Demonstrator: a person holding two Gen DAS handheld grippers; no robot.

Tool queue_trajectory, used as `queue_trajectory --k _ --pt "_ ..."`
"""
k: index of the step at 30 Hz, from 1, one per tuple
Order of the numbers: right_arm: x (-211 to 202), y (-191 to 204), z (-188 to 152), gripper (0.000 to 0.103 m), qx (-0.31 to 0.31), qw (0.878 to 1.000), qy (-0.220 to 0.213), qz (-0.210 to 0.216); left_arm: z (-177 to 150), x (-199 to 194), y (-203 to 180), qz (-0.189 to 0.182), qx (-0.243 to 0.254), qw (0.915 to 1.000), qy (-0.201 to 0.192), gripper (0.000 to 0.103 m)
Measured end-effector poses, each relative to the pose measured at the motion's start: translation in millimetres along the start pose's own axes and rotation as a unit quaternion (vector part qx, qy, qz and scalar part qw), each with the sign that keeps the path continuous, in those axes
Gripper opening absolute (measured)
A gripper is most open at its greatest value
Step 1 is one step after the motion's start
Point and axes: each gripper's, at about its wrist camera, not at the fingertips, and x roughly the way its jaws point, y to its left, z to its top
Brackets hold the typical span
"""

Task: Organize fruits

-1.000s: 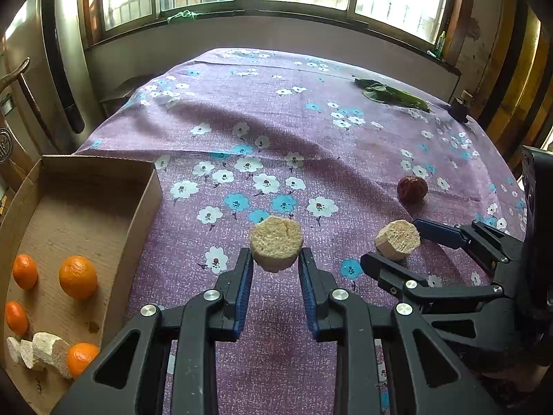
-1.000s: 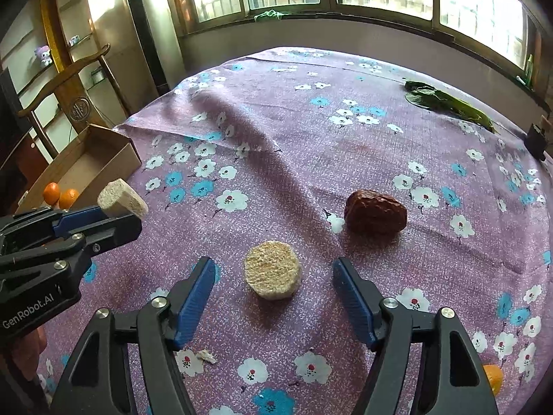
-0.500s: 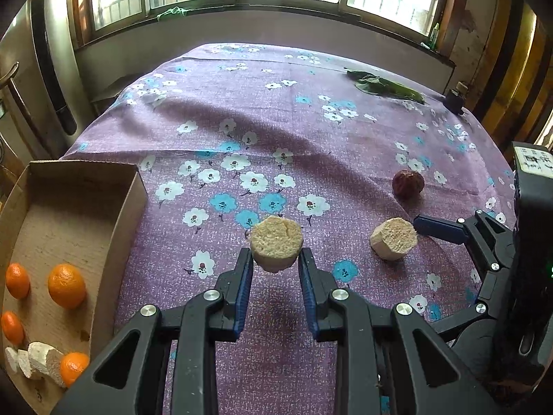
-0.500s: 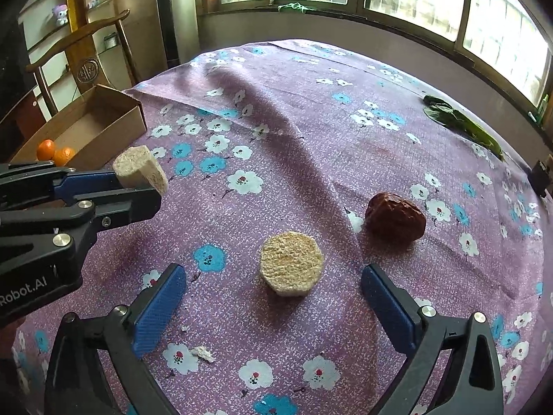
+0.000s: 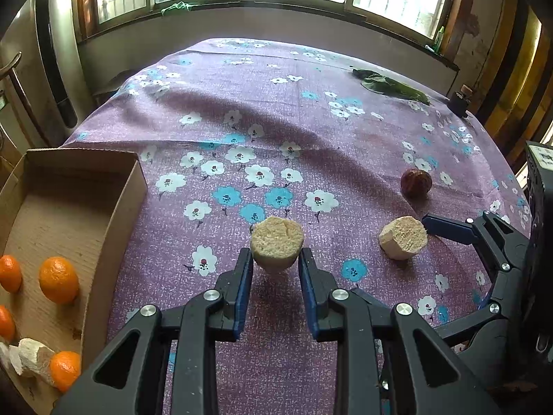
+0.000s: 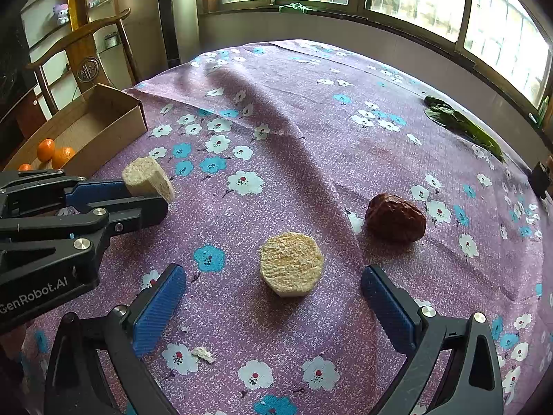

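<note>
Clamping a pale, round, rough-cut fruit chunk (image 5: 277, 243) between its blue pads, the left hand-held gripper (image 5: 275, 269) is held above the purple floral-clothed surface (image 5: 276, 121). The jaws of the right hand-held gripper (image 6: 273, 288) are closing but stand wide apart, and a second pale chunk (image 6: 291, 263) lies untouched between them on the cloth. A wrinkled dark-red date (image 6: 395, 218) is seen just beyond. Small orange citrus fruits (image 5: 58, 279) are contained in an open cardboard box (image 5: 117, 207) at the left.
</note>
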Motion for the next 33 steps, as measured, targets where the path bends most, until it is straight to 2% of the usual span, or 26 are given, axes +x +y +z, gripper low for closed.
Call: queue_trajectory --k 2,3,4,6,10,14,24,33 --pt "-4.9 -8.1 0.7 0.085 0.019 1.0 -0.007 0.0 0.7 -1.7 1.3 -0.001 -0.002 1.0 -0.003 0.026" --pt "-8.3 -13.9 1.3 0.068 0.031 0.999 -0.011 0.001 0.9 -2.6 1.7 -0.001 -0.002 1.0 -0.005 0.026" --pt "-10.1 -20.2 1.5 0.058 0.041 0.999 -0.012 0.005 1.4 -2.9 1.9 0.001 -0.003 1.0 -0.007 0.026" --pt "-11.6 -28.5 1.4 0.047 0.051 0.999 -0.012 0.012 1.2 -3.0 1.8 -0.001 -0.004 1.0 -0.007 0.026" --pt "-13.3 -17.4 1.1 0.033 0.007 1.0 -0.003 0.0 0.2 -4.7 -0.1 -0.001 0.0 1.0 -0.007 0.026" --pt "-20.3 -13.7 -2.7 0.032 -0.007 1.0 -0.006 -0.002 -2.4 -11.7 -0.1 0.0 -0.001 0.9999 -0.011 0.026" --pt "-59.9 -2.8 -15.1 0.033 0.017 0.999 -0.033 0.017 -18.3 -42.7 13.9 0.002 -0.012 0.9997 -0.021 0.026" --pt "-69.6 33.7 -12.8 0.033 0.013 0.998 -0.036 0.046 -31.2 -72.3 37.4 0.036 -0.018 0.9985 -0.036 0.026"
